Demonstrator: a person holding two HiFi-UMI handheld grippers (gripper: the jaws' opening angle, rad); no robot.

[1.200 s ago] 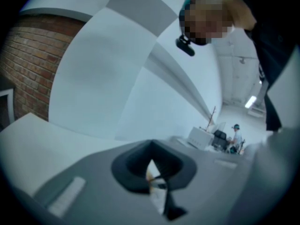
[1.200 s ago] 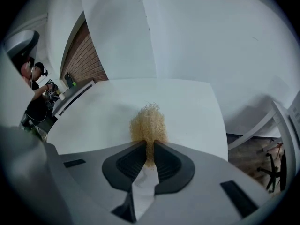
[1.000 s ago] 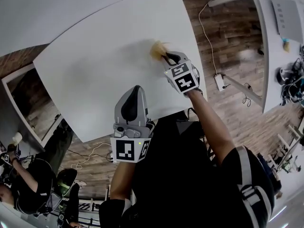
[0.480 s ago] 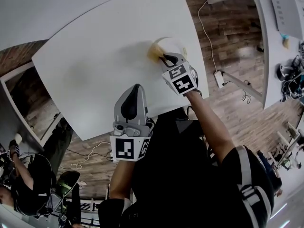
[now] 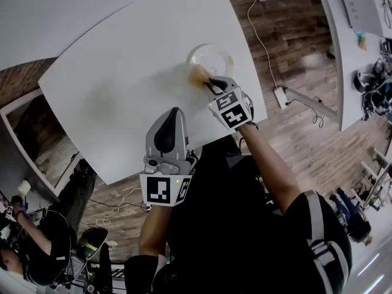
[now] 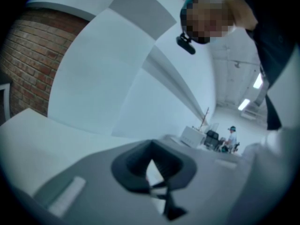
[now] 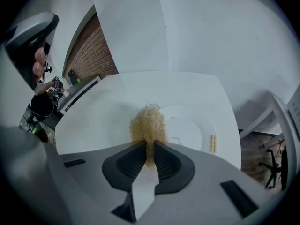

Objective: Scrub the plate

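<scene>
Right gripper: you are pinching the tan mesh scrubber [image 7: 147, 123] in the right gripper [image 7: 149, 148]. The jaws are pressed tight on its near end, so the loose bulk is sticking out ahead as the working face.
Scrubber position: it is sitting at the near-left rim of the white plate [image 5: 211, 57], overlapping the rim and the worktop [image 5: 116, 90]. I cannot tell whether it is bearing down.
Plate: it is lying flat on the white worktop, close to the right-hand edge, within easy reach of your right arm.
Left gripper: you are holding the left gripper [image 6: 150, 159] back by the worktop's near edge, well apart from the plate. Its jaws are pressed together on nothing and it is pointing up and away, so it is bracing nothing.
Risk: nothing is pinning the plate, so firm strokes are likely to slide it. Light circular strokes look safer.
</scene>
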